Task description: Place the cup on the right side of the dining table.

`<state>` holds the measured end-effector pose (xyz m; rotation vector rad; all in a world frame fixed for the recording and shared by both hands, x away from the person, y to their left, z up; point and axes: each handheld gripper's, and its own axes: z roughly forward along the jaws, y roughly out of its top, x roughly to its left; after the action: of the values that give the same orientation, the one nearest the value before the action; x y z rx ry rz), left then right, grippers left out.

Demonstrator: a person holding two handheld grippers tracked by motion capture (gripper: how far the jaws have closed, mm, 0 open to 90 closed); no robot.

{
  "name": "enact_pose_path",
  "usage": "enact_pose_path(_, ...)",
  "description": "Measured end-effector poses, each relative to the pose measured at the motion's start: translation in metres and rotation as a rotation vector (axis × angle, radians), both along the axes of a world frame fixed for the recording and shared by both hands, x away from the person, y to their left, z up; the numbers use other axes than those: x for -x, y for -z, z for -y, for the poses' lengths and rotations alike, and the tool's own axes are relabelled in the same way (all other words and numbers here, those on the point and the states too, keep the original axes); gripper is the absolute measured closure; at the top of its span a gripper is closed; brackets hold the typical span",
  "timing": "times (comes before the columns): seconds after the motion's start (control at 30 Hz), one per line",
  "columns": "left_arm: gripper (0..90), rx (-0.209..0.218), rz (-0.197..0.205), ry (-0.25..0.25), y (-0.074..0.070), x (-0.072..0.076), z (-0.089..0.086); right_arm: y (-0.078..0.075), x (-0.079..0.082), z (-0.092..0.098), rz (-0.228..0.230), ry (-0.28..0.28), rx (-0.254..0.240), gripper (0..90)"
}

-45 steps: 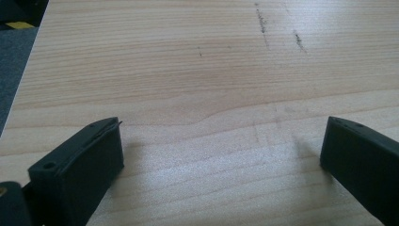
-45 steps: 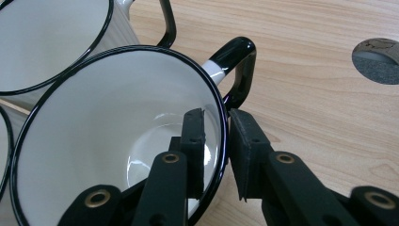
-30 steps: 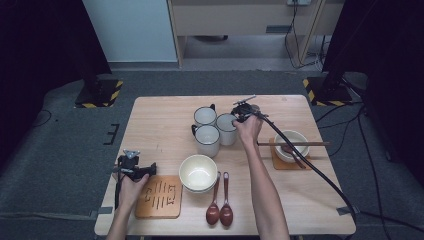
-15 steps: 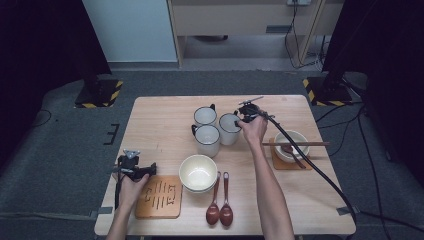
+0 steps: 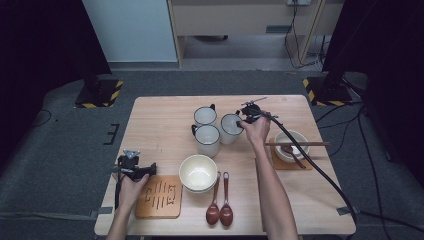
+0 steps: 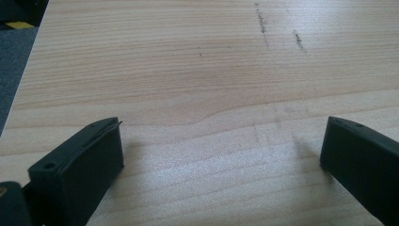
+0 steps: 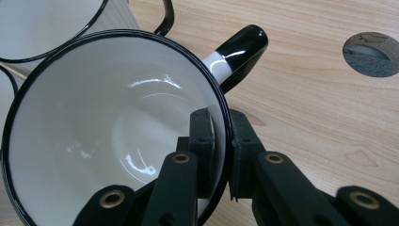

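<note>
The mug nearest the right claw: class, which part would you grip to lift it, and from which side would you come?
Grip the rim wall of the mug from above, one jaw inside and one outside, beside the handle. It stands upright and open-mouthed, and its thin wall fits between narrow jaws. The right claw is pinching it this way, probably securely.
</note>
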<state>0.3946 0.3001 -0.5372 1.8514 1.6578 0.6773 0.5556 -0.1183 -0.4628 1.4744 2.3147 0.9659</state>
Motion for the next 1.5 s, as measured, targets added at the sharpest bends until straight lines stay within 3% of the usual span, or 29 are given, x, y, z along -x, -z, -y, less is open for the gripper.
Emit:
enact_pose_path(0.4, 0.0, 0.000, 0.000, 0.000, 0.000, 0.000, 0.000, 0.001, 0.004, 0.008, 0.010, 0.009, -0.045, 83.1)
enact_pose_path(0.6, 0.0, 0.000, 0.000, 0.000, 0.000, 0.000, 0.000, -0.007, 0.006, 0.011, 0.043, 0.009, -0.077, 83.2)
enact_pose_path(0.87, 0.0, 0.000, 0.000, 0.000, 0.000, 0.000, 0.000, -0.019, 0.008, 0.018, 0.083, 0.013, -0.084, 83.2)
enact_pose_path(1.07, 0.0, 0.000, 0.000, 0.000, 0.000, 0.000, 0.000, -0.031, 0.010, 0.033, 0.124, 0.038, -0.117, 83.3)
enact_pose_path(1.5, 0.0, 0.000, 0.000, 0.000, 0.000, 0.000, 0.000, -0.037, 0.013, 0.074, 0.164, 0.109, -0.089, 83.3)
